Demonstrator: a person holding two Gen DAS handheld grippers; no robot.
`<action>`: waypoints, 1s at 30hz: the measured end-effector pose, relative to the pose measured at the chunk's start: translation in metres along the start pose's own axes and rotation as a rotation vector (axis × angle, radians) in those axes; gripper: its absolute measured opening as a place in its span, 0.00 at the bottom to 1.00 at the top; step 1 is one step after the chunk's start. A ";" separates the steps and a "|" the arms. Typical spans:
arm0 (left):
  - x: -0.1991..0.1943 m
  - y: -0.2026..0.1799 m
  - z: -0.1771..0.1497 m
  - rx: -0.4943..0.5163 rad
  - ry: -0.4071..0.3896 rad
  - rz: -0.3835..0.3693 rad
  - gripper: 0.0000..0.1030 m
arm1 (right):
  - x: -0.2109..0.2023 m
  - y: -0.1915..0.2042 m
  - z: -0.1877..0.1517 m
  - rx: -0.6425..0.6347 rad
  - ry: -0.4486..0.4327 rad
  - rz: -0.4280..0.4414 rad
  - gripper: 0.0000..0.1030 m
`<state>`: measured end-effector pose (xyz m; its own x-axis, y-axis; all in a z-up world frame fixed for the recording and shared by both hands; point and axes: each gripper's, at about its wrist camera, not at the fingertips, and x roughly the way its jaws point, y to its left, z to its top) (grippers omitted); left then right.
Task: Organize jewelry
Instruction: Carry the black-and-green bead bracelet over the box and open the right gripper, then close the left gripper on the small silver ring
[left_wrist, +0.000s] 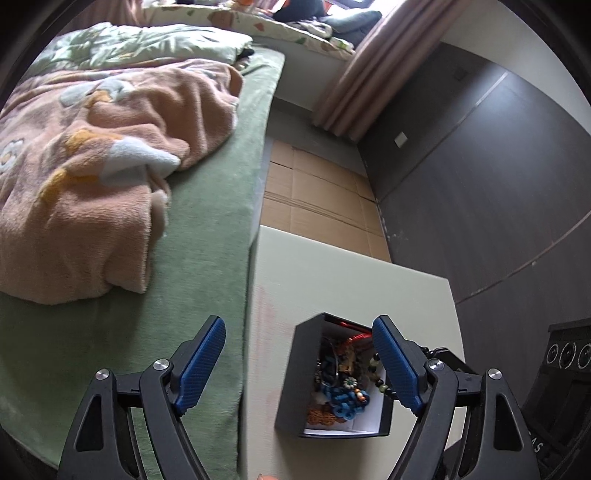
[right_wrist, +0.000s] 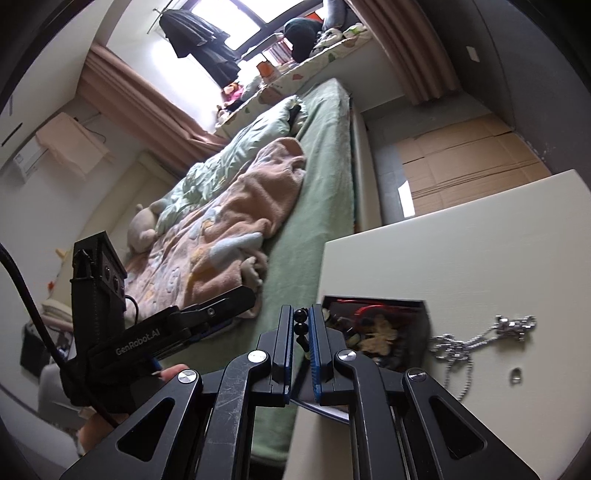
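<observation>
Carefully: my right gripper (right_wrist: 303, 332) pinches a beaded strand (right_wrist: 300, 321) above the box (left_wrist: 291, 369); my left gripper (left_wrist: 299, 365) gapes empty. Trailing beads could snag the box rim.

Pink blanket (left_wrist: 92, 184) lies rumpled on green bed (left_wrist: 207, 258).

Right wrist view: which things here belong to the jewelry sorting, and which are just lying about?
Job:
- black box of jewelry, on the white table
- bead string, pinched in the right gripper
- silver chain beside the box
- small ring on the table
- left gripper, open

Lying about:
- pink blanket
- green bed
- cardboard
- curtains
</observation>
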<state>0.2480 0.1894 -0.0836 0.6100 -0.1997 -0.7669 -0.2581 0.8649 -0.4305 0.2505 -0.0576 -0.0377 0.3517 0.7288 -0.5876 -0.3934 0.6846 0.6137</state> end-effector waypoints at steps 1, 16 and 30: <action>-0.001 0.002 0.001 -0.006 -0.003 0.001 0.80 | 0.004 0.002 0.000 -0.002 0.004 0.001 0.09; 0.001 0.003 0.001 -0.006 0.002 0.001 0.80 | 0.015 -0.019 -0.012 0.059 0.107 -0.009 0.50; 0.022 -0.059 -0.020 0.167 0.072 -0.007 0.80 | -0.050 -0.082 -0.012 0.158 0.057 -0.136 0.65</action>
<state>0.2618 0.1249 -0.0845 0.5549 -0.2334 -0.7985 -0.1226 0.9264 -0.3559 0.2551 -0.1507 -0.0646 0.3420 0.6305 -0.6968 -0.2063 0.7738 0.5989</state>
